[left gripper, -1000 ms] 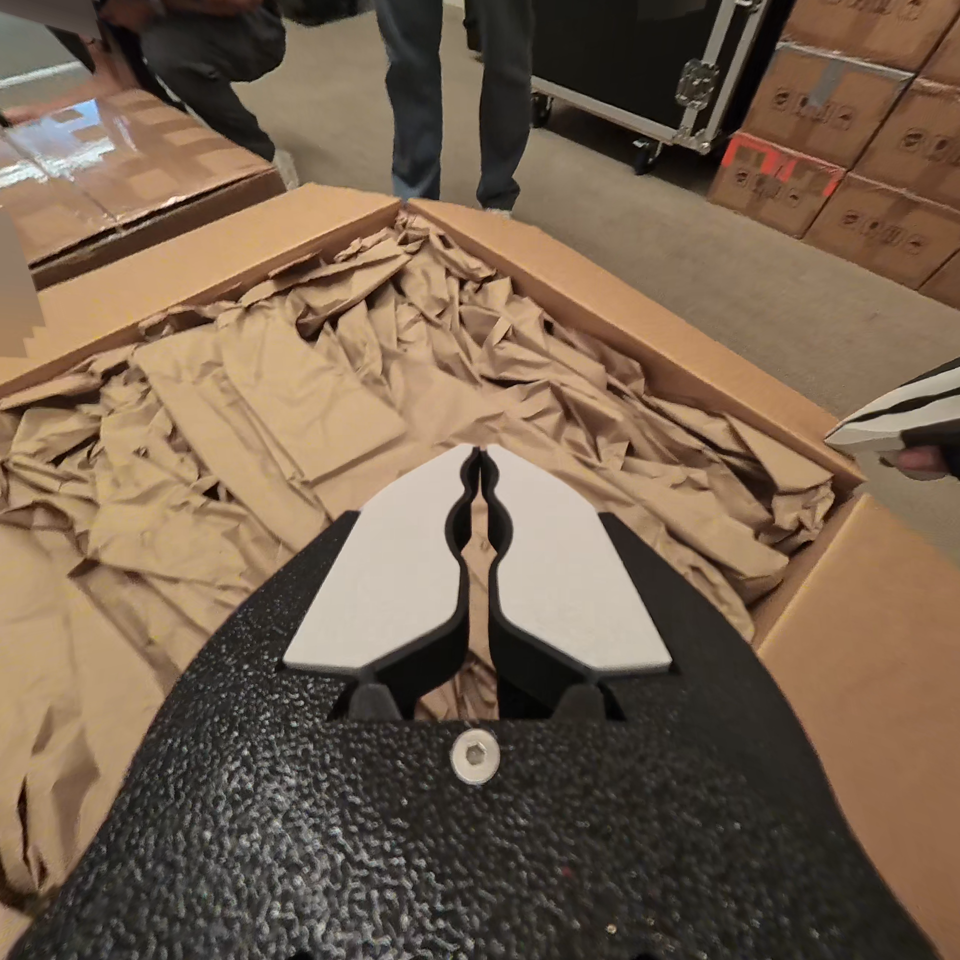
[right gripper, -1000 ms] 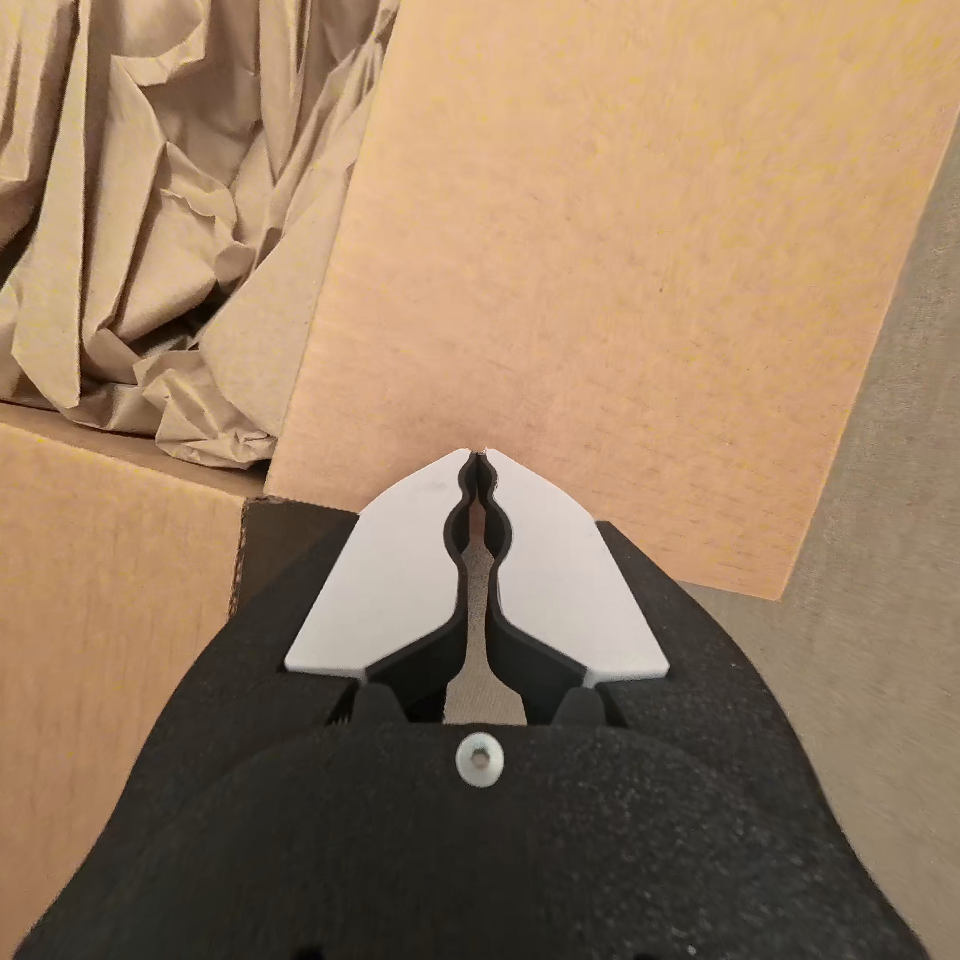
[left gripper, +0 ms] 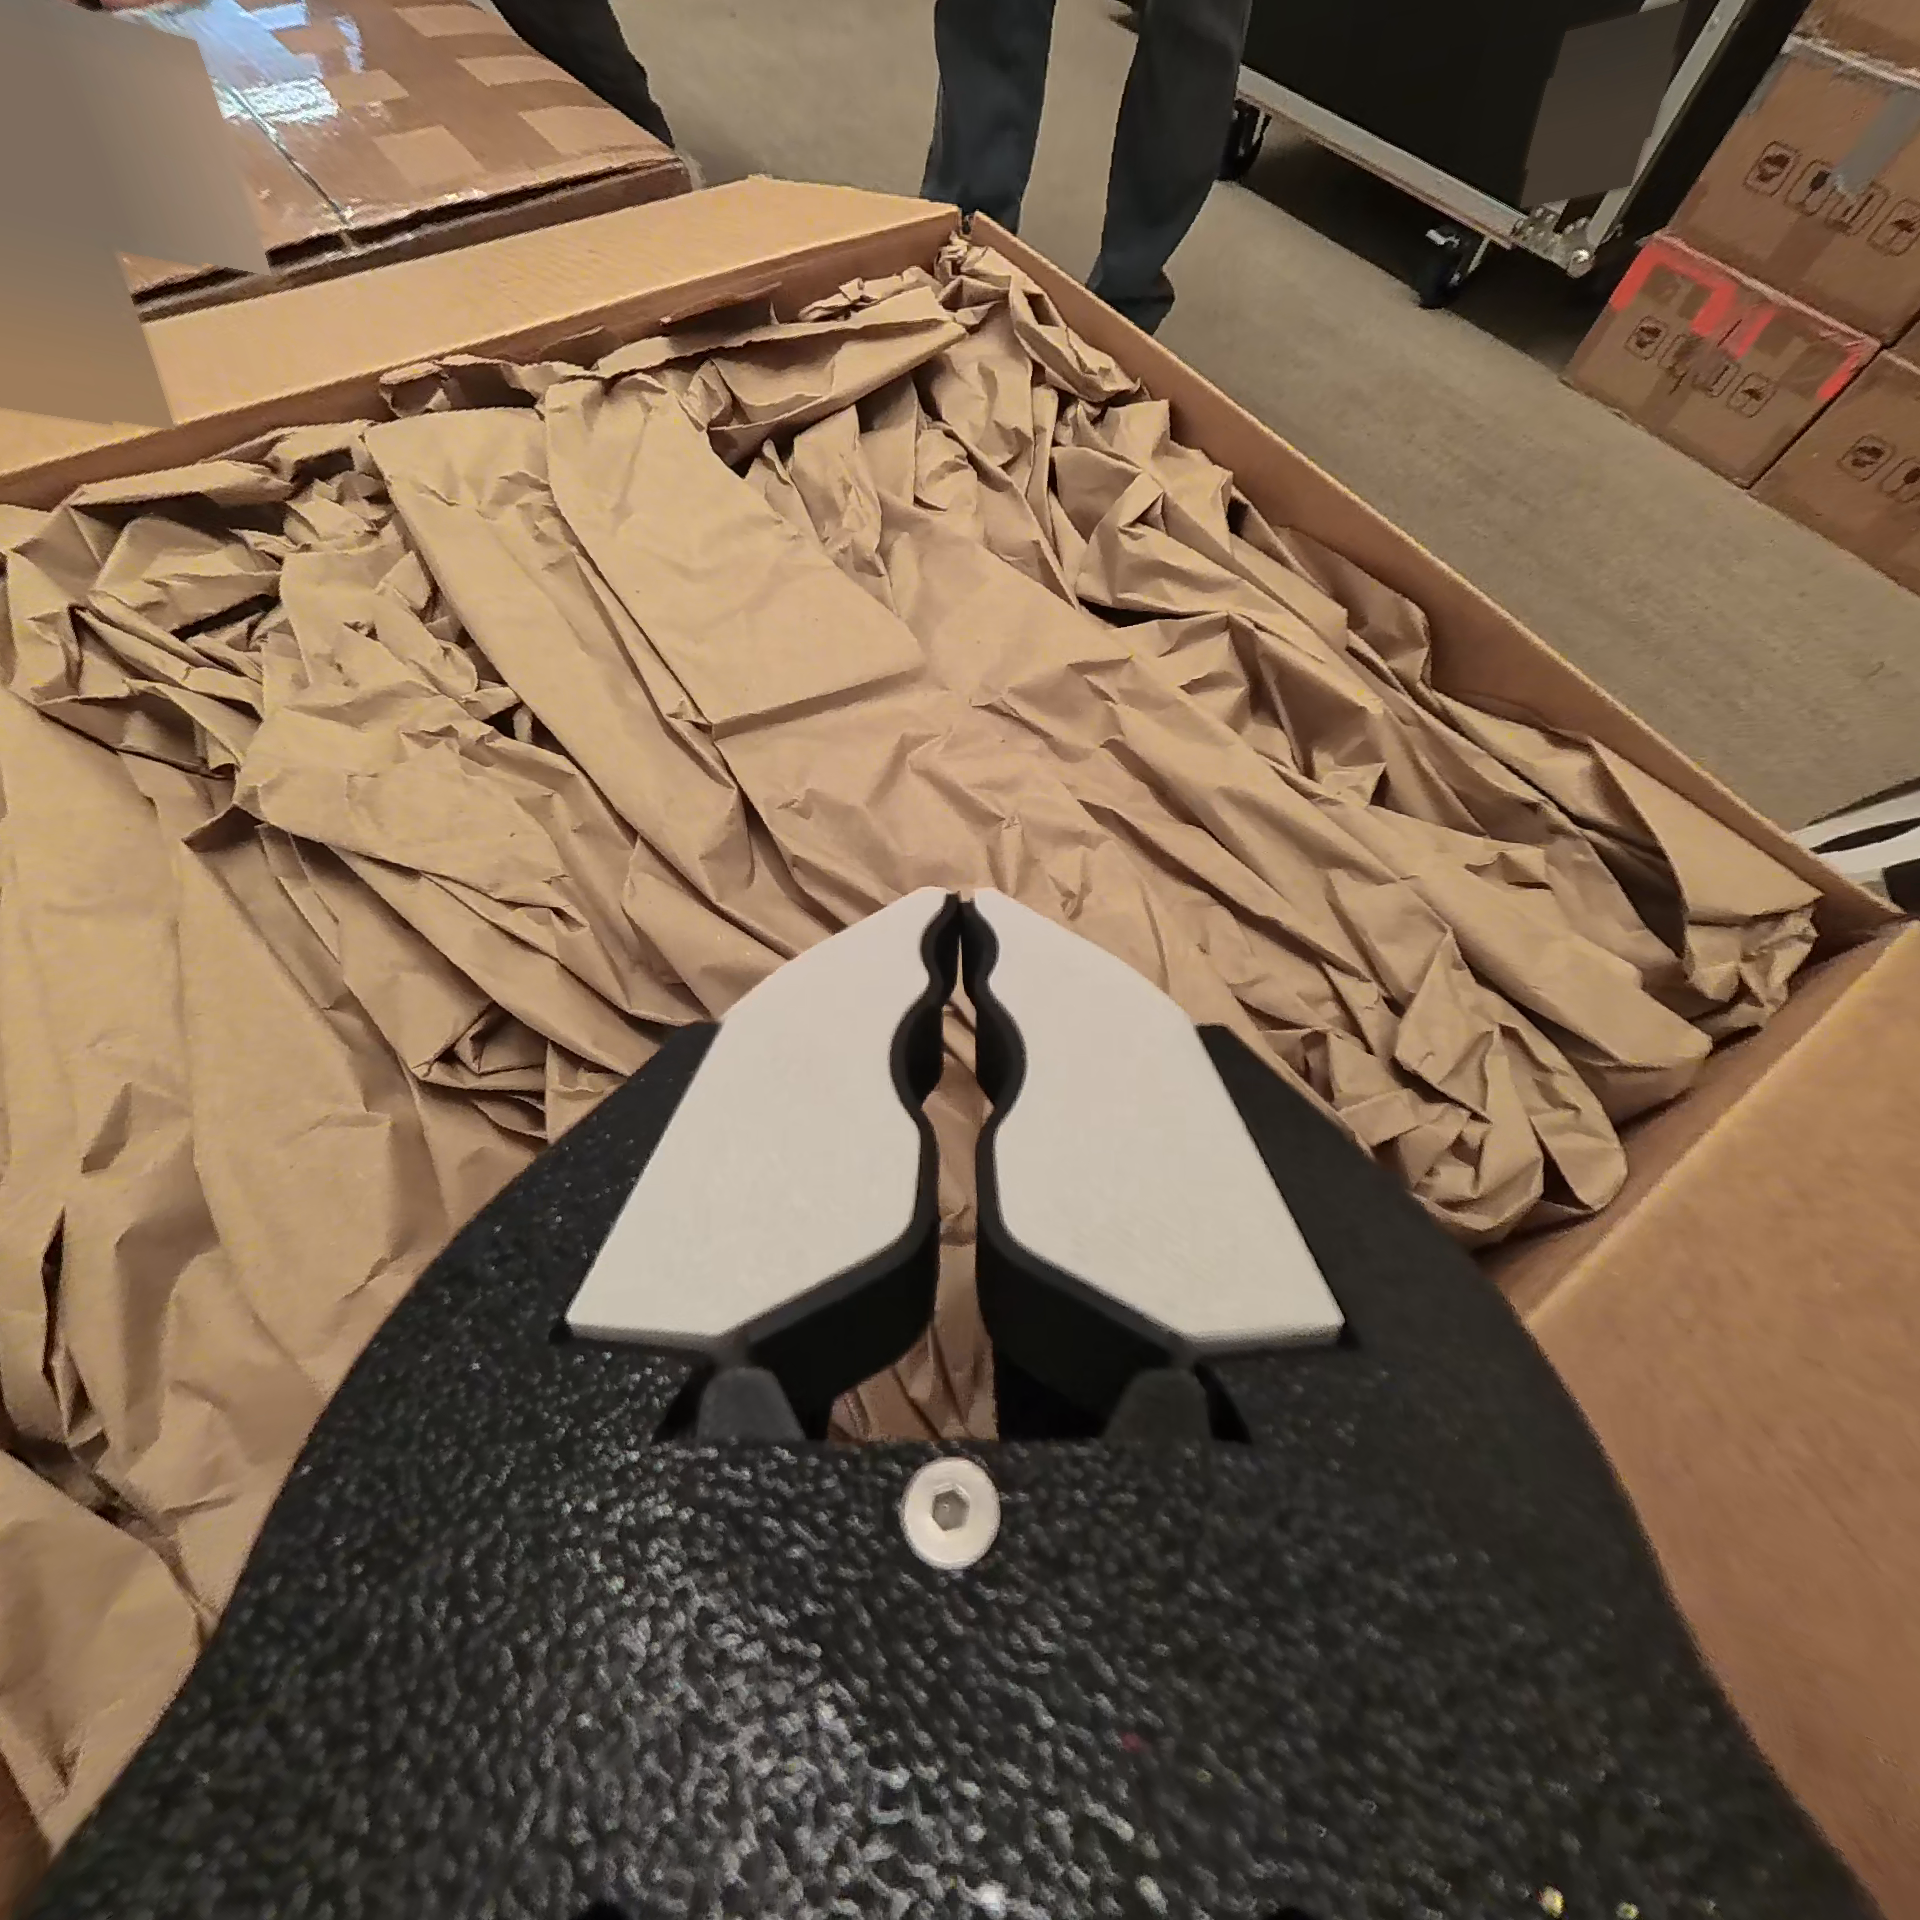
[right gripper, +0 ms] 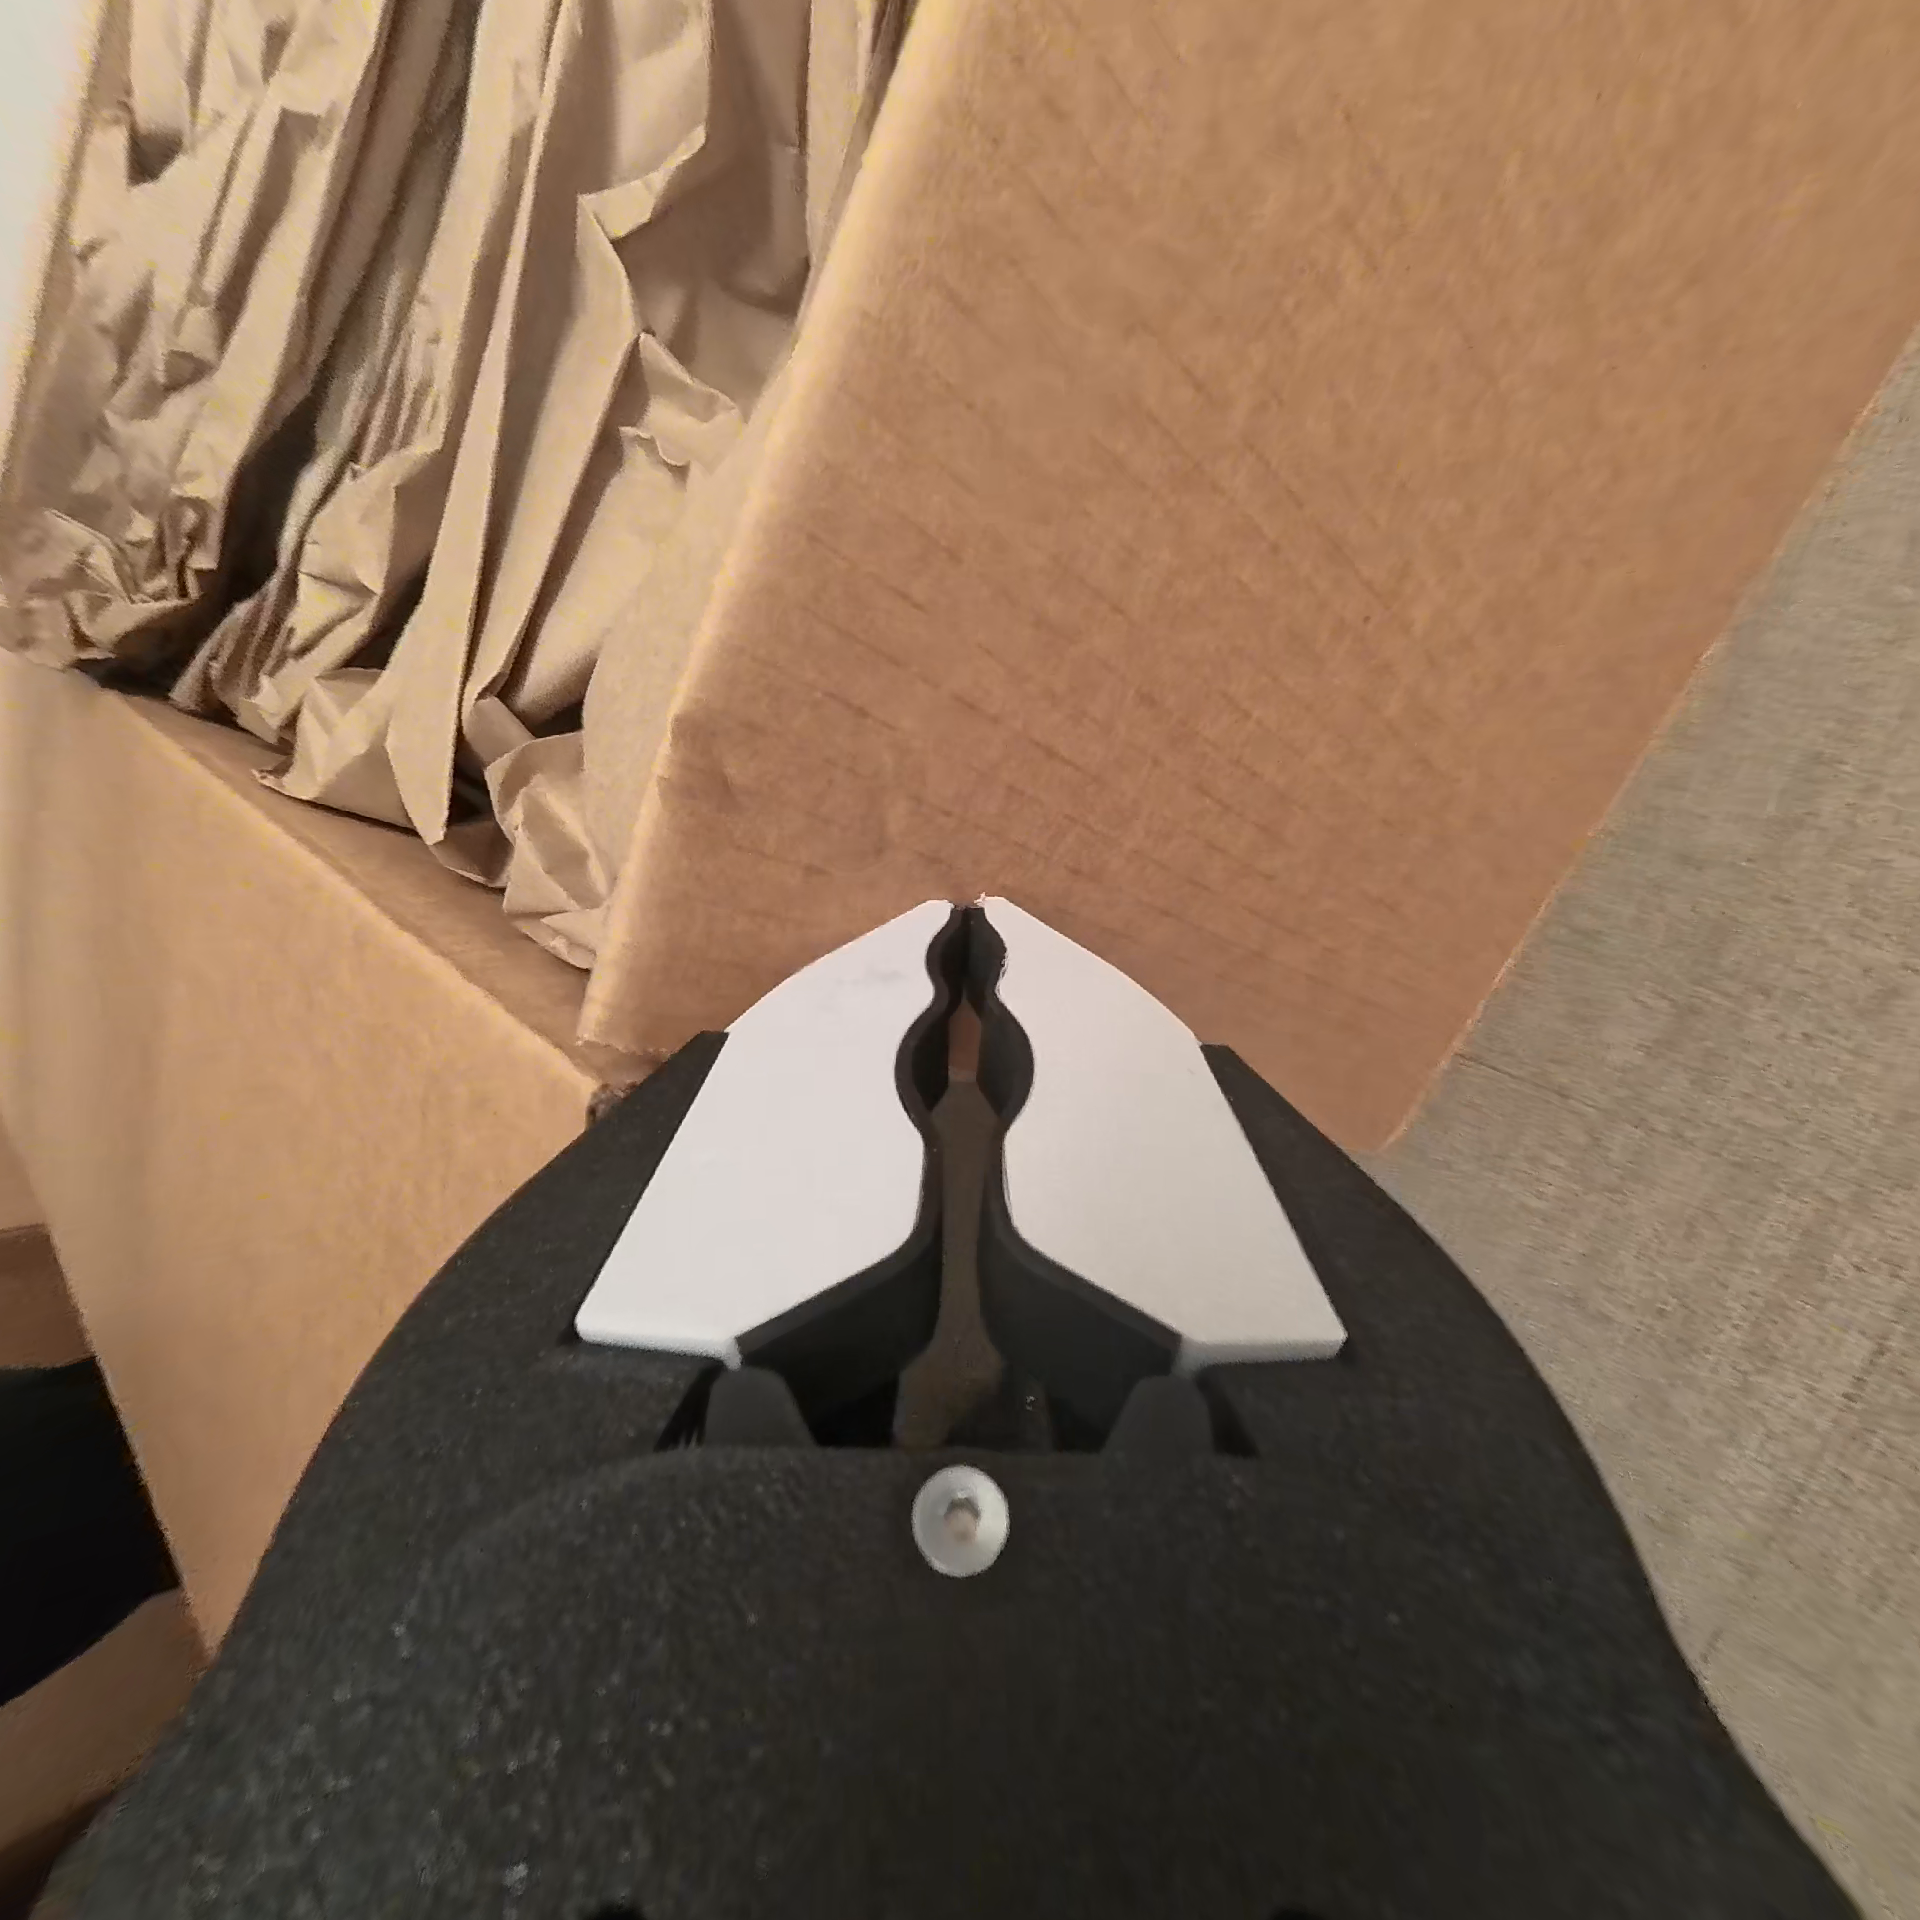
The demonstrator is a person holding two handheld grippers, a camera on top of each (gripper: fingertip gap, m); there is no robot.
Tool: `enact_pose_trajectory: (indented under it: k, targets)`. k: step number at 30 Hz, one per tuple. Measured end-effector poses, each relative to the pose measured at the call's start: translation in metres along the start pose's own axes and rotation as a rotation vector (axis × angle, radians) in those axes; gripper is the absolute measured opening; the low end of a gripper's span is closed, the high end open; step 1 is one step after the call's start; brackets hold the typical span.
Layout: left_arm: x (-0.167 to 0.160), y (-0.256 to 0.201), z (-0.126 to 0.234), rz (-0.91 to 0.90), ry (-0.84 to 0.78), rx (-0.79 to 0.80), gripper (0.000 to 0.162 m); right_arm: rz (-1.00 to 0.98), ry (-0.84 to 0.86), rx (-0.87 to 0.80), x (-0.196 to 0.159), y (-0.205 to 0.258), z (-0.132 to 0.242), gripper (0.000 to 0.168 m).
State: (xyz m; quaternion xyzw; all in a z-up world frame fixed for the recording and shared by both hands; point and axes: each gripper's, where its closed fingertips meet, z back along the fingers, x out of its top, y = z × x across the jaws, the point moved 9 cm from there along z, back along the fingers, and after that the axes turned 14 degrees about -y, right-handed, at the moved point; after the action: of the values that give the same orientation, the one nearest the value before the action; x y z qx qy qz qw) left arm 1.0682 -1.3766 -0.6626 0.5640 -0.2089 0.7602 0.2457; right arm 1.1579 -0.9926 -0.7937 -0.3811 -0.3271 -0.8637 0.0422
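Observation:
A large open cardboard box (left gripper: 1382,520) is full of crumpled brown packing paper (left gripper: 935,727). My left gripper (left gripper: 961,899) is shut and empty, and hovers over the paper near the box's near right side. My right gripper (right gripper: 971,909) is shut on the lower edge of the box's side flap (right gripper: 1299,468), which stands tilted over the paper (right gripper: 343,416). The same flap shows in the left wrist view (left gripper: 1766,1403) at the lower right. A black and white striped part (left gripper: 1870,842) shows at the right edge there, beyond the box wall.
Grey carpet (left gripper: 1507,436) lies around the box. A person's legs (left gripper: 1060,104) stand at its far end. A black wheeled case (left gripper: 1455,125) and stacked cardboard boxes (left gripper: 1766,312) are at the far right. A taped box (left gripper: 416,114) sits at the far left. Left tips to right tips: about 35 centimeters.
My left gripper has drawn back and risen a little, so more paper shows. The flap in my right gripper has swung and tilted toward the paper. Both grippers stay shut.

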Motion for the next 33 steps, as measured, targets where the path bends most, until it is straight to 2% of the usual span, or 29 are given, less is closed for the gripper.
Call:
enact_pose_trajectory:
  k: [3,6,10,14,15,18,20,22,25,30,33]
  targets:
    - [-0.001,-0.003,-0.002,0.003,-0.009,-0.002,0.0,-0.034,-0.012,0.047,-0.001,-0.004,-0.001,0.0]
    - [-0.002,-0.006,-0.001,0.01,0.003,0.006,0.0,0.045,0.042,0.056,0.005,-0.006,0.001,0.0]
    - [0.01,-0.001,0.009,0.038,-0.006,0.037,0.0,0.183,0.116,-0.012,0.02,-0.015,0.021,0.0]
    - [0.024,0.015,0.025,0.055,-0.019,0.054,0.0,0.259,0.098,-0.116,0.04,-0.012,0.048,0.0]
    - [0.027,0.021,0.03,0.059,-0.014,0.058,0.003,0.279,0.094,-0.143,0.046,-0.007,0.053,0.003]
    - [0.031,0.034,0.049,0.021,0.013,0.06,0.009,0.35,0.055,-0.228,0.069,0.017,0.064,0.047]
    - [0.032,0.04,0.064,0.001,0.029,0.057,0.019,0.412,-0.037,-0.218,0.089,0.047,0.065,0.055]
    - [0.03,0.043,0.079,0.01,0.03,0.044,0.027,0.456,-0.085,-0.157,0.103,0.084,0.055,0.06]
    - [0.02,0.047,0.1,0.038,0.065,0.052,0.044,0.551,-0.059,-0.028,0.105,0.139,0.018,0.066]
    - [0.001,0.05,0.136,0.077,0.113,0.097,0.051,0.746,0.123,0.193,0.072,0.21,-0.062,0.085]
    - [-0.009,0.05,0.158,0.095,0.128,0.118,0.051,0.857,0.165,0.244,0.057,0.238,-0.099,0.082]
